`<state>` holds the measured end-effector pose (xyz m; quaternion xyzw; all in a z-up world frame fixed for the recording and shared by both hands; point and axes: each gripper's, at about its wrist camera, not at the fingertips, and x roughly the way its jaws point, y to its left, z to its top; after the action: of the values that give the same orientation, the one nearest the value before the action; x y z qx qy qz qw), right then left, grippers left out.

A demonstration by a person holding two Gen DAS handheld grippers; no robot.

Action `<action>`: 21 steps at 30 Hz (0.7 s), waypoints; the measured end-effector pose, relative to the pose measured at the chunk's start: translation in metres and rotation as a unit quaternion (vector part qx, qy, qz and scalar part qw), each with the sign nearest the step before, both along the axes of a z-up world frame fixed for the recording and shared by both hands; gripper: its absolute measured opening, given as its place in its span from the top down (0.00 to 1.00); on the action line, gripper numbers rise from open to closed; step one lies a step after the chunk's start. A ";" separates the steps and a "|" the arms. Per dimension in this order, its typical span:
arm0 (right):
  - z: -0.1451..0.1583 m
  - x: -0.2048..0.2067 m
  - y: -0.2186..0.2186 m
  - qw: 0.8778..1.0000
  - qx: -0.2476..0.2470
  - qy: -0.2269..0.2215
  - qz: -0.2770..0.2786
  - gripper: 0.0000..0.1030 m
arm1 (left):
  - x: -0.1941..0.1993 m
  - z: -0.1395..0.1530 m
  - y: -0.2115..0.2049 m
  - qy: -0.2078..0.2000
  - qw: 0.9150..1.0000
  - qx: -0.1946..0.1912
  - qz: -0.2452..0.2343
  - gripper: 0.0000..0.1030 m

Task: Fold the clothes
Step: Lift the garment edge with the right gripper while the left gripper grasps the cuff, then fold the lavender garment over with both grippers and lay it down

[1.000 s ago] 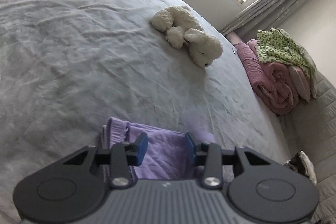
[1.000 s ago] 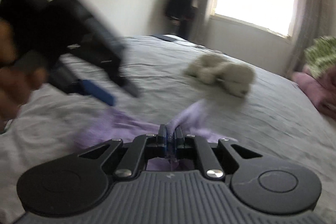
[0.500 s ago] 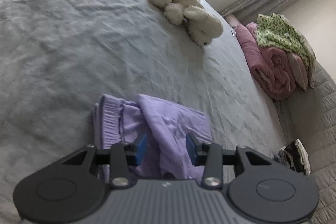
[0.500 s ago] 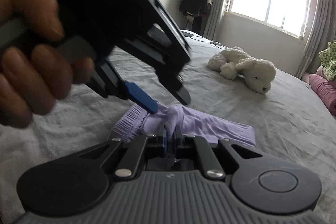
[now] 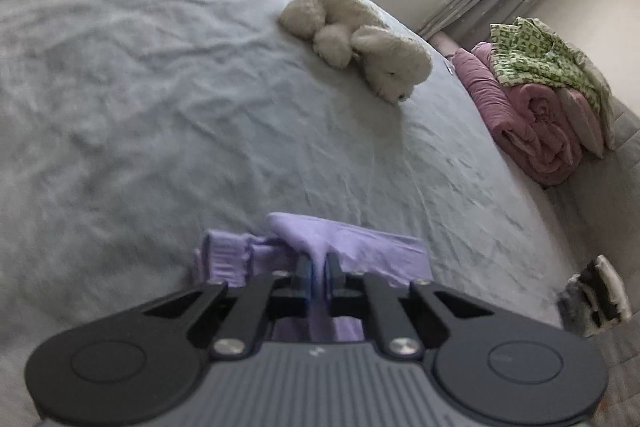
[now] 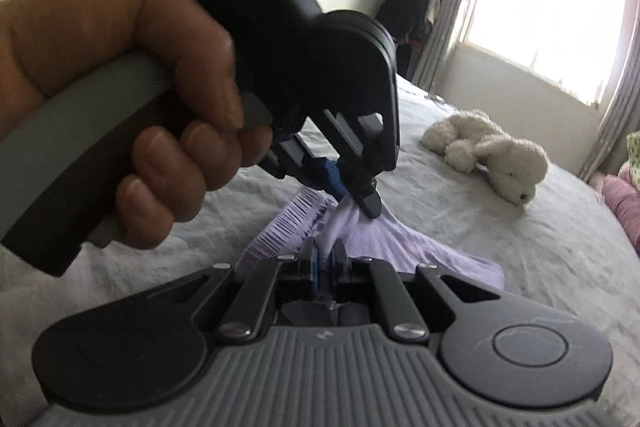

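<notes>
A lilac garment lies bunched on a wide bed covered with a rumpled grey sheet, close to the near edge of both views. The left gripper has just been closing, and its blue-padded jaws now pinch a raised fold of the lilac cloth between them. From the right wrist view, this same left gripper comes in from the upper left, tilted downward, with a person's hand wrapped round its grey handle; the cloth is drawn up into a small peak at its tips. The right gripper sits just below and in front of it, its jaws pressed nearly together on another part of the same garment, with a sliver of lilac fabric showing between the pads. A ribbed band of the garment, perhaps a waistband or cuff, fans out to the left of the two grippers. Farther back on the bed, well apart from the garment, a cream plush dog lies on its side. Beyond the bed's far right edge sits a rolled pink quilt with a green-and-white patterned cloth draped on top. A bright window with pale curtains fills the far wall, and dark clothing hangs beside it.
</notes>
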<state>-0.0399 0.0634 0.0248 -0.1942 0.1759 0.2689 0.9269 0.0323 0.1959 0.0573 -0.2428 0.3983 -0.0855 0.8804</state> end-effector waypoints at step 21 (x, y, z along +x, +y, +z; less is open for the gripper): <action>-0.007 0.007 0.023 0.999 -0.039 0.013 0.011 0.90 | -0.009 -0.004 0.003 -0.010 0.996 0.091 -0.008 0.95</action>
<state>-0.0330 0.0868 0.0182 -0.2288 0.1968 0.2742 0.9131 0.0236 0.1992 0.0531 -0.1574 0.3972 -0.0583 0.9022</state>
